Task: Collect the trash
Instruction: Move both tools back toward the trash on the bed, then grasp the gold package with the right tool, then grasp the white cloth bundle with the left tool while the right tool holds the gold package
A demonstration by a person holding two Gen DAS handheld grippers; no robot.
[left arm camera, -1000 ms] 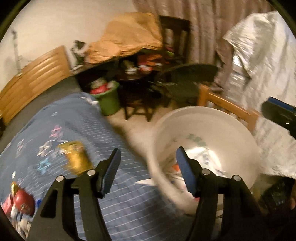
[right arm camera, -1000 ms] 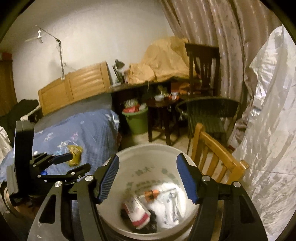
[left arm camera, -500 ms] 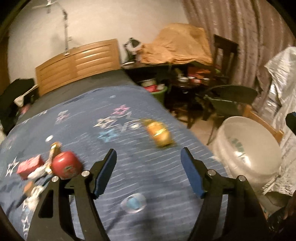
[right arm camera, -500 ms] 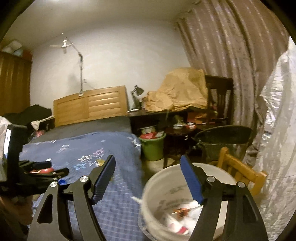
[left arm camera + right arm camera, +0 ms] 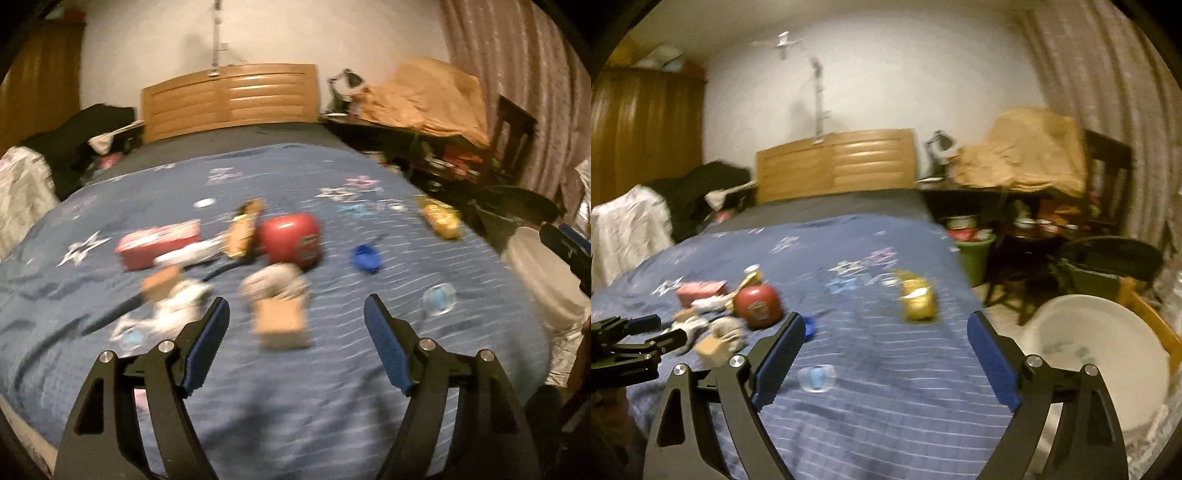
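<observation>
Trash lies on the blue bedspread: a red round container, a pink box, a small cardboard box, a yellow wrapper, a blue scrap and a clear plastic piece. My left gripper is open and empty, just short of the cardboard box. My right gripper is open and empty above the bedspread, with the yellow wrapper ahead and the clear piece below left. The white bucket stands right of the bed.
A wooden headboard is at the far end. A cluttered desk, dark chairs and a green bin stand right of the bed. Clothes pile on the left. A wooden chair is behind the bucket.
Both grippers have swung left, away from the bucket and over the bed. The trash pile now lies right in front of the left gripper. Both stay open and empty.
</observation>
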